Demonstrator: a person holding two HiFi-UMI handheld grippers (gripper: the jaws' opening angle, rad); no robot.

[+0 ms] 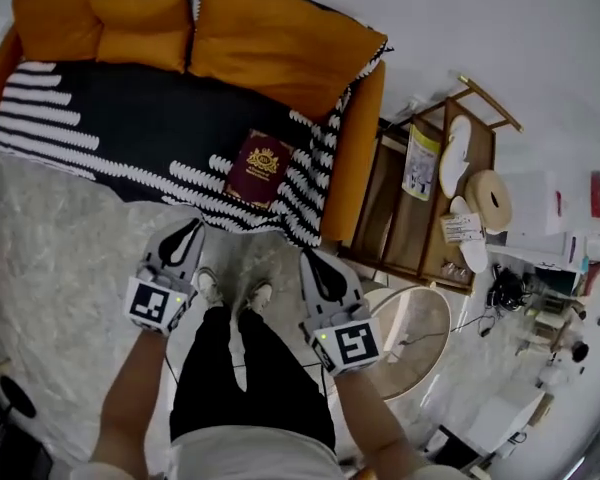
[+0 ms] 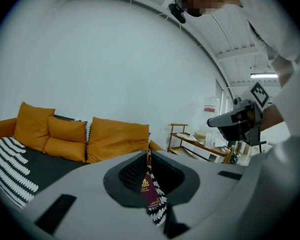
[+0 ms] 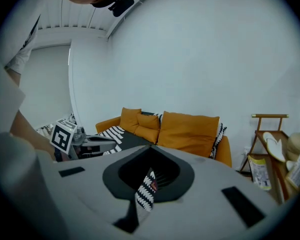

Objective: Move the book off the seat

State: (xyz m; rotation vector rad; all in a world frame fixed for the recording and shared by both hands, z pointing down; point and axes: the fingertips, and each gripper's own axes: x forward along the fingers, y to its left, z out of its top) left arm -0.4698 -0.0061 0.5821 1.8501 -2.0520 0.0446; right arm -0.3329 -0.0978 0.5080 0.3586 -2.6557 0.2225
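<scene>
While the left gripper (image 1: 187, 230) and right gripper (image 1: 316, 263) have fingers pressed together, the book (image 1: 261, 166) lies beyond them on the seat (image 1: 130, 128).

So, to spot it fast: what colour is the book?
The book is maroon, gold emblem; best in head view.
</scene>
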